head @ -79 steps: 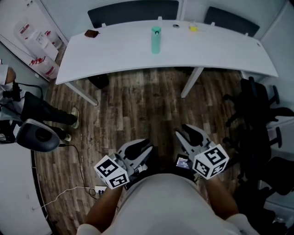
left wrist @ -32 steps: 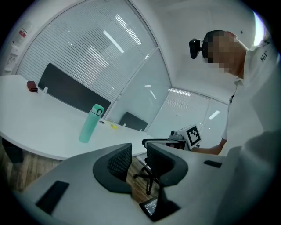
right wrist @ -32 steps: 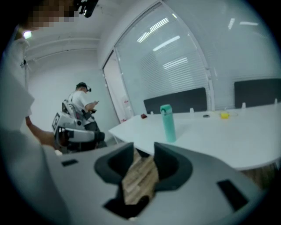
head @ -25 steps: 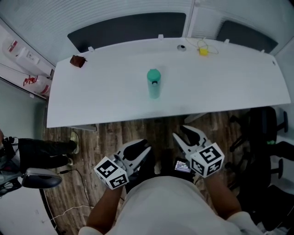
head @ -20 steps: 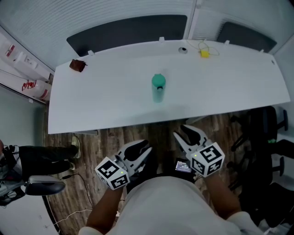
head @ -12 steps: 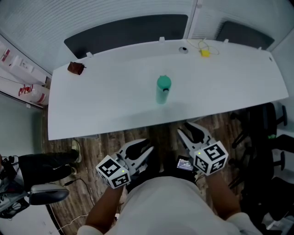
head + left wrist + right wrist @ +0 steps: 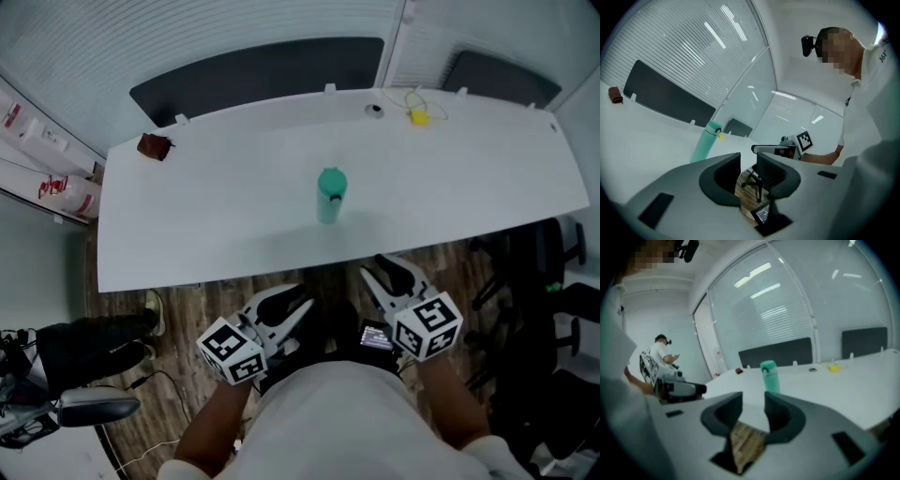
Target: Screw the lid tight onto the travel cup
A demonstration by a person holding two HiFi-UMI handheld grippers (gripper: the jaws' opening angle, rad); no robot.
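Note:
The green travel cup (image 7: 329, 197) stands upright in the middle of the white table (image 7: 206, 225), its lid (image 7: 332, 179) on top. Both grippers hang in front of my body, short of the table's near edge and well away from the cup. My left gripper (image 7: 298, 304) is open with nothing between its fingers; in its own view the cup (image 7: 706, 141) stands ahead to the left. My right gripper (image 7: 372, 273) is open and empty too, and the cup (image 7: 769, 376) stands just beyond its jaws.
A small brown thing (image 7: 153, 146) lies at the table's far left. A yellow item (image 7: 419, 116) and a cable hole (image 7: 375, 109) are at the back. Dark office chairs (image 7: 534, 281) stand at the right. Another person (image 7: 658, 354) stands far off.
The table and cup have come nearer as I walked up to them. Both grippers kept their place before my body, jaws unchanged.

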